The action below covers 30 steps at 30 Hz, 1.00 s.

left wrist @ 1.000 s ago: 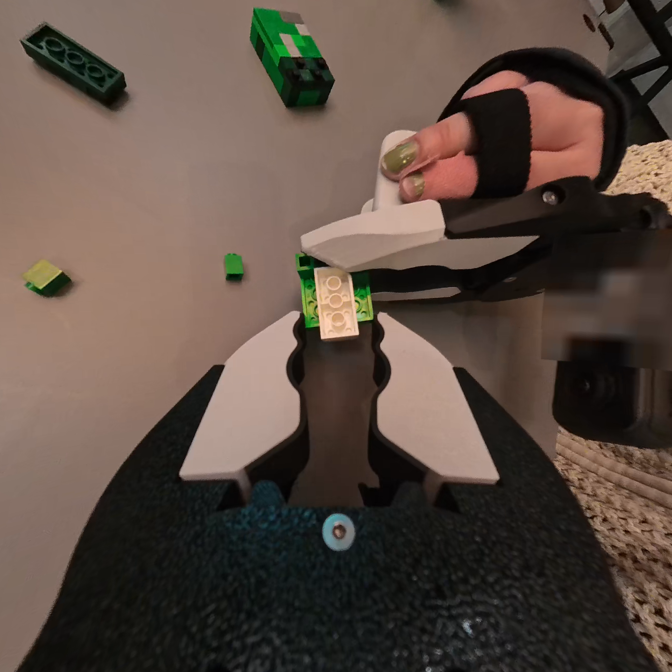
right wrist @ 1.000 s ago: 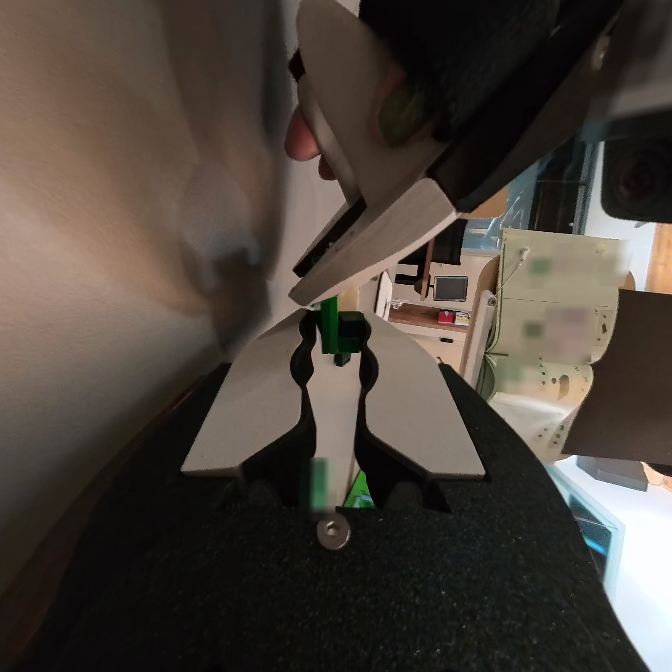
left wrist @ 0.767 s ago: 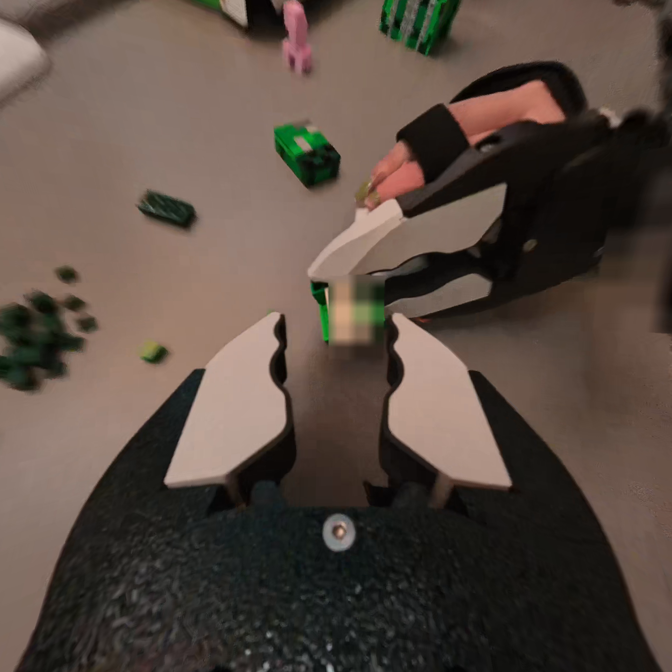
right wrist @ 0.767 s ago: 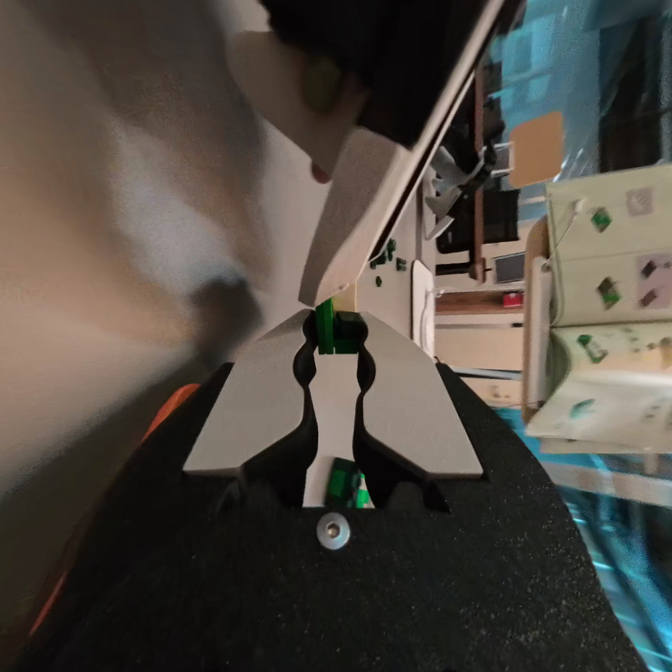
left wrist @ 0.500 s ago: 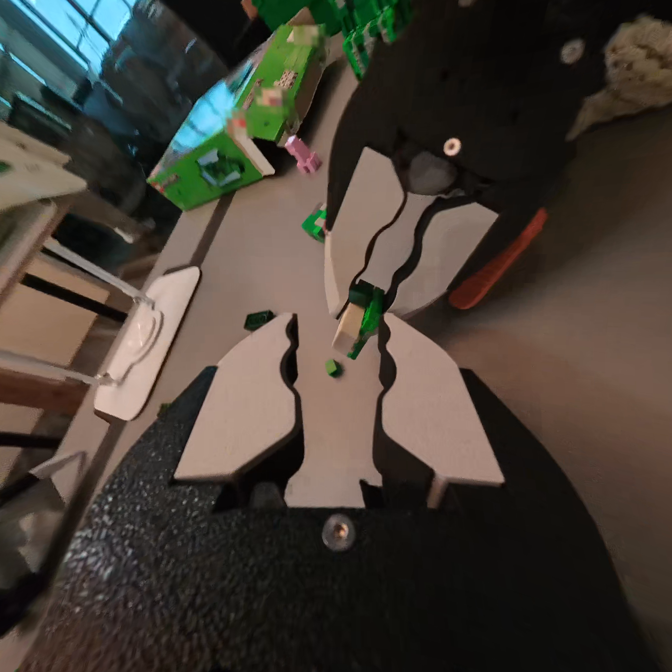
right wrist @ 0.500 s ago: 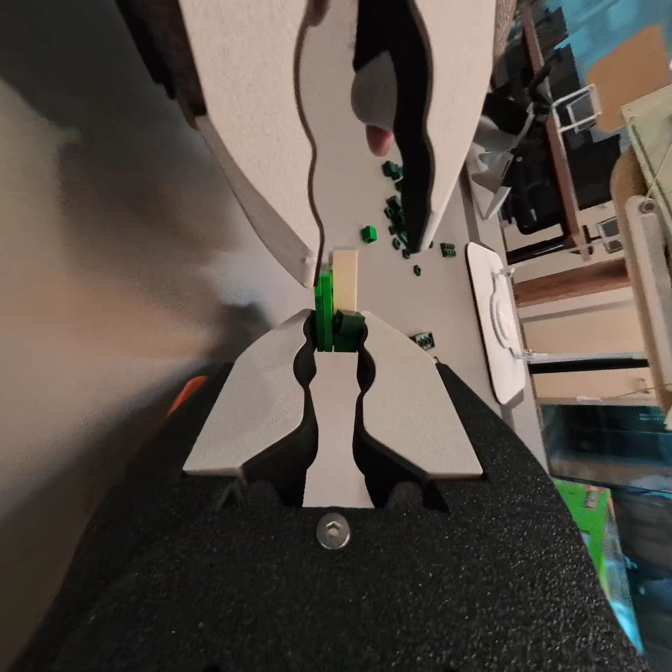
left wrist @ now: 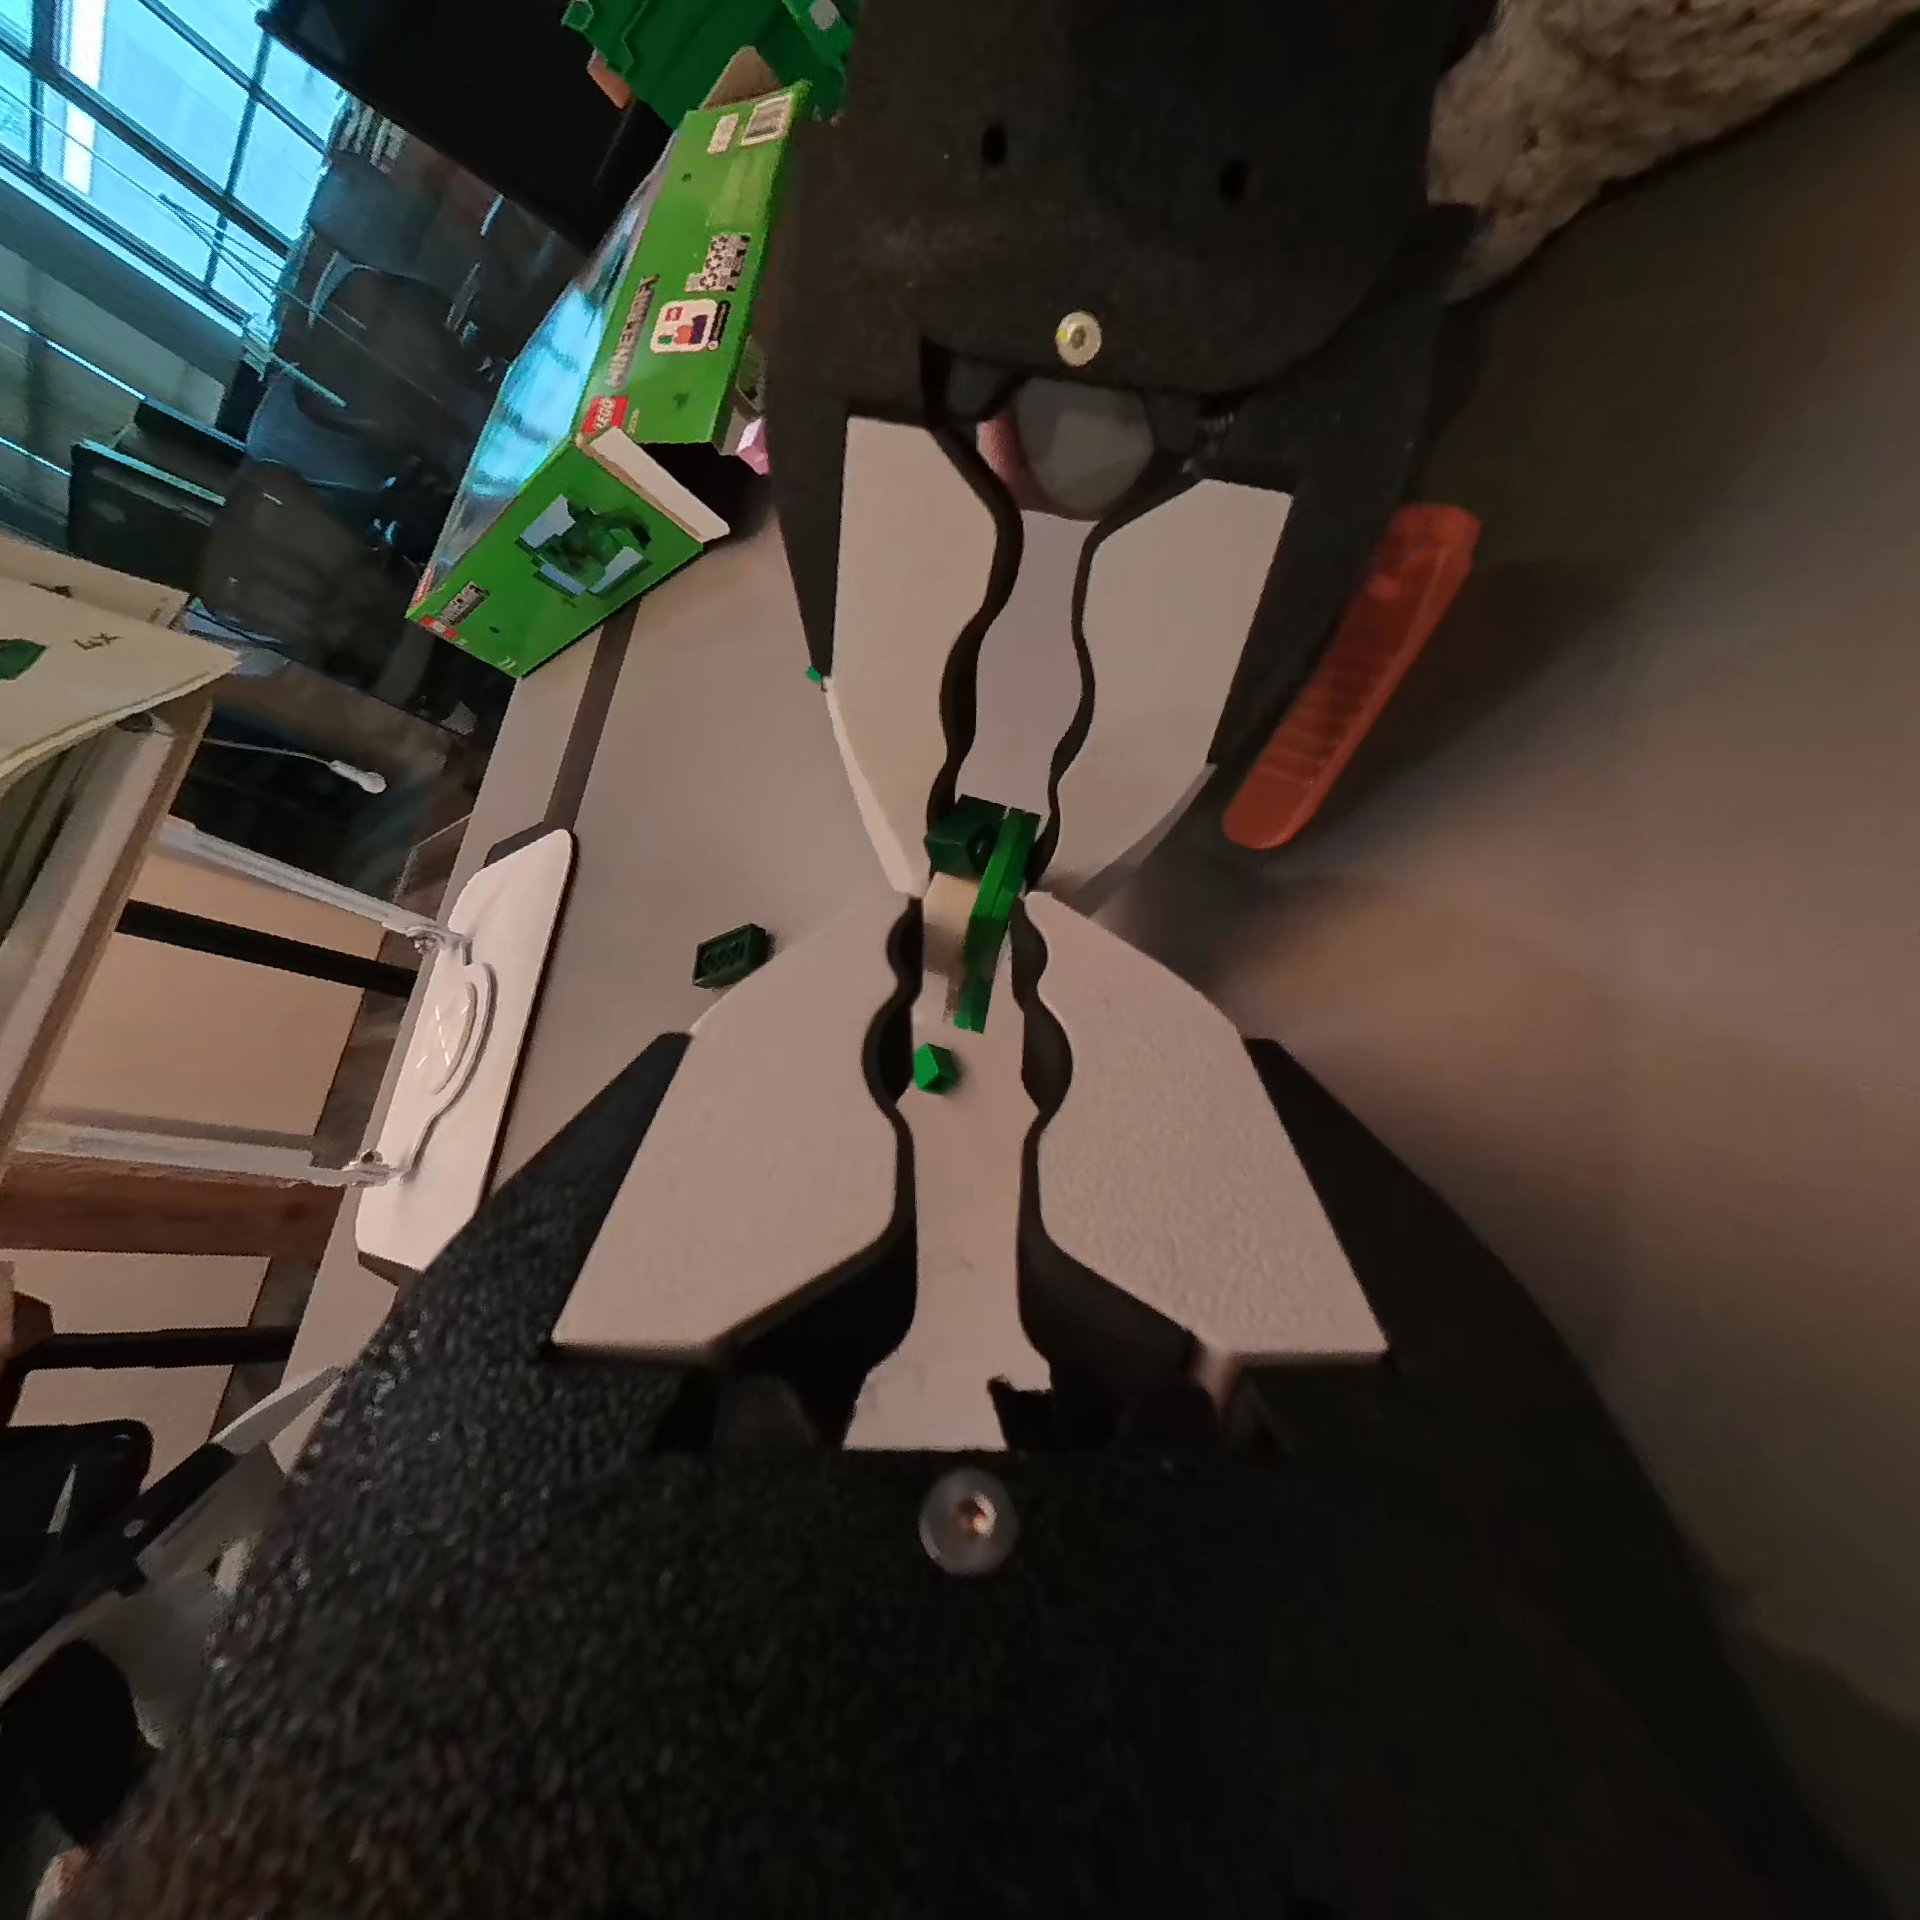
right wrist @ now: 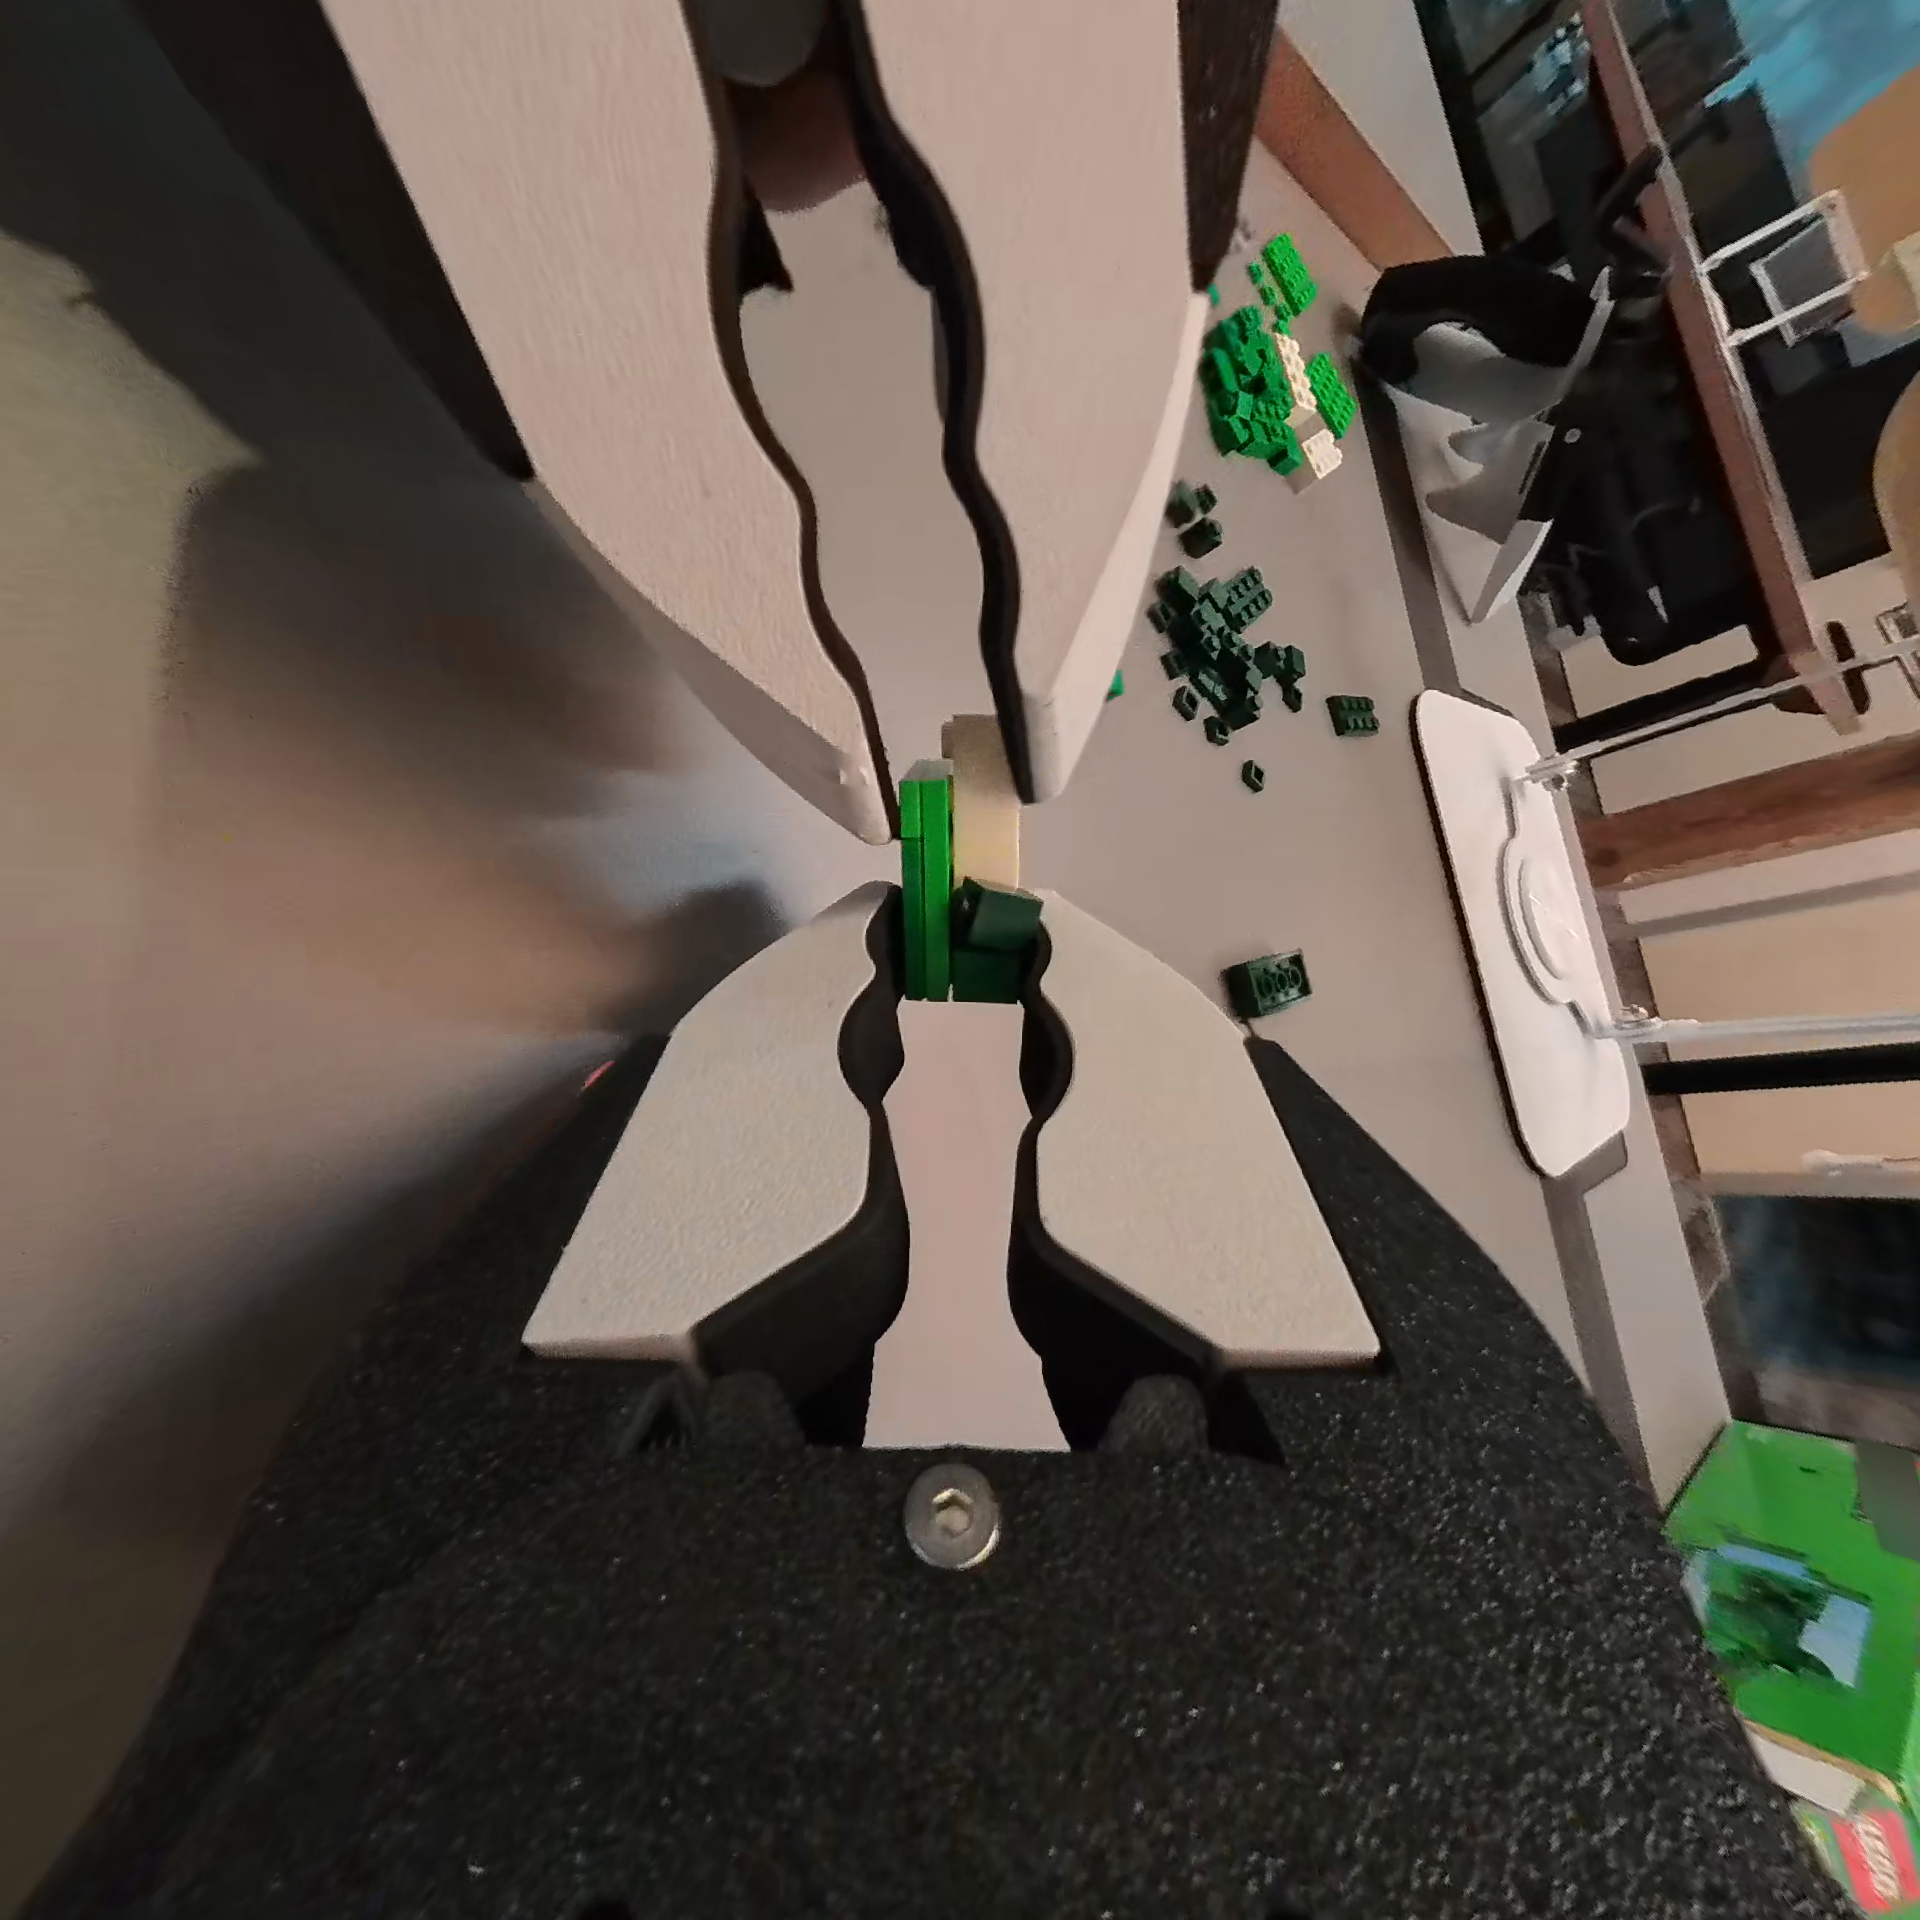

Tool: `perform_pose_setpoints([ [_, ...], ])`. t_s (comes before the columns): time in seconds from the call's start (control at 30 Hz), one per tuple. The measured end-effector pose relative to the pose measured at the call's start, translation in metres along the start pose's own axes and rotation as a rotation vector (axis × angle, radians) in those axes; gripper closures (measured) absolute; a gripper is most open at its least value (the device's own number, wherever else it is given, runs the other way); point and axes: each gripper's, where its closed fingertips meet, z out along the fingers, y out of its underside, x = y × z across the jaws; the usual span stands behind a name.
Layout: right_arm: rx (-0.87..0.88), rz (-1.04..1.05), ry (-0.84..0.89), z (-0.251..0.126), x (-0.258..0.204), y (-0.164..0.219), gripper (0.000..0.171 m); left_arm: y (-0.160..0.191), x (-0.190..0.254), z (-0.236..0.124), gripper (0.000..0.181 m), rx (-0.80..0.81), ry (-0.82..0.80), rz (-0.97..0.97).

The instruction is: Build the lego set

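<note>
A small lego assembly is held in the air between the two grippers, which face each other tip to tip. It is a bright green plate (right wrist: 925, 894) with a white plate (right wrist: 982, 821) and a dark green brick (right wrist: 997, 935) on one face. My right gripper (right wrist: 956, 935) is shut on the green plate and the dark green brick. My left gripper (left wrist: 964, 935) is shut on the other end, across the white plate (left wrist: 940, 935) and green plate (left wrist: 987, 935). The left gripper comes in from the top of the right wrist view (right wrist: 951, 805). The right gripper comes in from the top of the left wrist view (left wrist: 982, 862).
On the grey table lie a dark green brick (right wrist: 1268, 982), a pile of dark green bricks (right wrist: 1226, 644), a pile of bright green and white bricks (right wrist: 1273, 384) and a tiny green piece (left wrist: 932, 1068). A green lego box (left wrist: 613, 416) and a white stand base (right wrist: 1517, 935) sit near the table edge. Both grippers' tips are close together, under 4 cm apart. It is some 4 cm from my right tips to the tiny green piece (left wrist: 932, 1068).
The left gripper opened, swung round to face the right gripper head-on, and closed on the assembly's white and green plate end. The right gripper kept its hold throughout.
</note>
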Motion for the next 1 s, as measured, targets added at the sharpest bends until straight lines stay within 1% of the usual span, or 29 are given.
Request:
perform_pose_setpoints([
  [0.03,0.0,0.007,-0.002,0.0,0.0,0.0,0.153,0.0,0.001,0.0,0.168,-0.003,-0.001,0.01],
  [0.07,0.005,0.014,0.001,-0.001,0.002,0.0,0.153,-0.001,-0.001,0.0,0.167,0.001,-0.016,0.021],
  [0.17,0.016,0.024,0.001,-0.004,0.004,-0.001,0.153,-0.003,-0.009,-0.001,0.152,0.006,-0.074,0.016],
  [0.23,0.026,0.023,-0.012,-0.005,0.001,-0.003,0.153,0.001,-0.011,-0.002,0.146,-0.015,-0.07,0.0],
  [0.33,0.04,0.006,-0.033,-0.005,-0.003,-0.005,0.153,0.003,-0.006,-0.003,0.148,-0.013,-0.022,-0.019],
  [0.47,0.097,0.012,-0.092,-0.01,-0.009,-0.011,0.153,0.0,0.006,-0.005,0.161,0.014,0.057,-0.019],
  [0.63,0.105,0.02,-0.131,-0.013,-0.015,-0.01,0.153,0.0,0.012,-0.004,0.162,0.005,0.098,-0.024],
  [0.73,0.077,-0.014,-0.099,-0.012,-0.013,-0.007,0.153,0.002,0.012,-0.002,0.162,-0.019,0.104,-0.05],
  [1.0,-0.009,-0.19,0.014,-0.01,-0.007,-0.005,0.147,0.005,0.011,-0.002,0.163,-0.046,0.127,-0.127],
])
